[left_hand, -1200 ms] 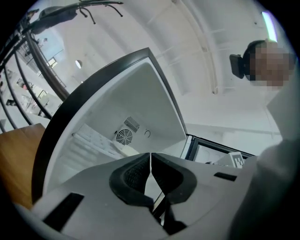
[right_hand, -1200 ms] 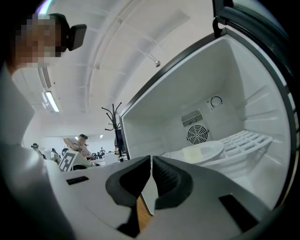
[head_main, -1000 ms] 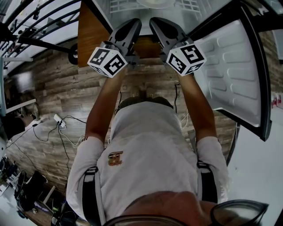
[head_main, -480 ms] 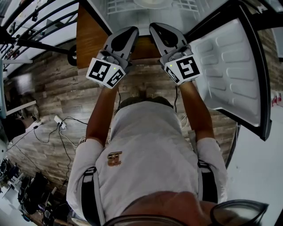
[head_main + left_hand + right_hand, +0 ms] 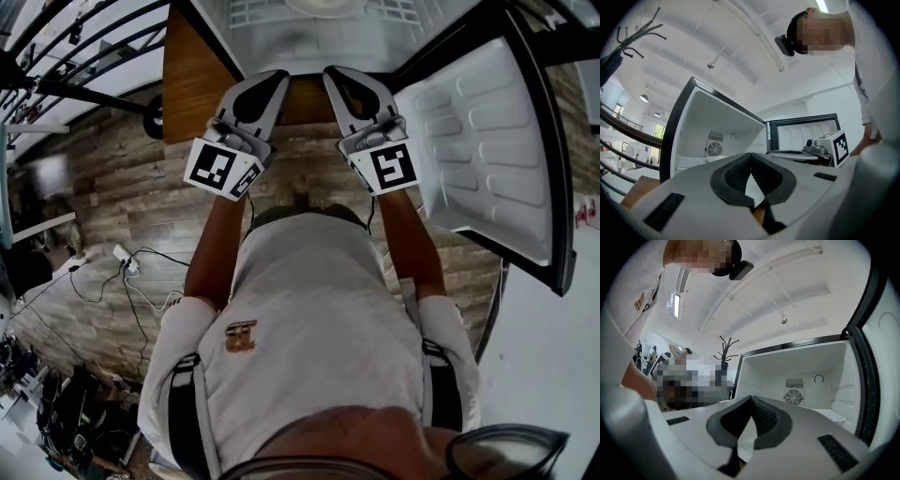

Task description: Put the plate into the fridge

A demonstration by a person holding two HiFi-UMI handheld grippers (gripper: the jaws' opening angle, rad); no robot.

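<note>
The fridge [image 5: 309, 33] stands open at the top of the head view, its white inside lit. A pale round plate [image 5: 324, 6] lies on the wire shelf inside, cut off by the frame's edge. My left gripper [image 5: 266, 82] and right gripper [image 5: 344, 77] hover side by side just in front of the fridge's opening, both shut and holding nothing. The left gripper view looks over shut jaws [image 5: 750, 154] into the fridge's cavity [image 5: 712, 140]. My right gripper's jaws [image 5: 751, 397] are shut too, with the back wall's fan grille [image 5: 793, 396] beyond them.
The fridge door [image 5: 487, 141] swings wide open at the right. A brown wooden panel [image 5: 192, 80] flanks the fridge on the left. Cables and a power strip [image 5: 125, 255] lie on the plank floor at the left. A coat stand [image 5: 725, 347] rises behind.
Both grippers have drawn back from the fridge toward the person's body, lower in the head view. The plate stays on the shelf.
</note>
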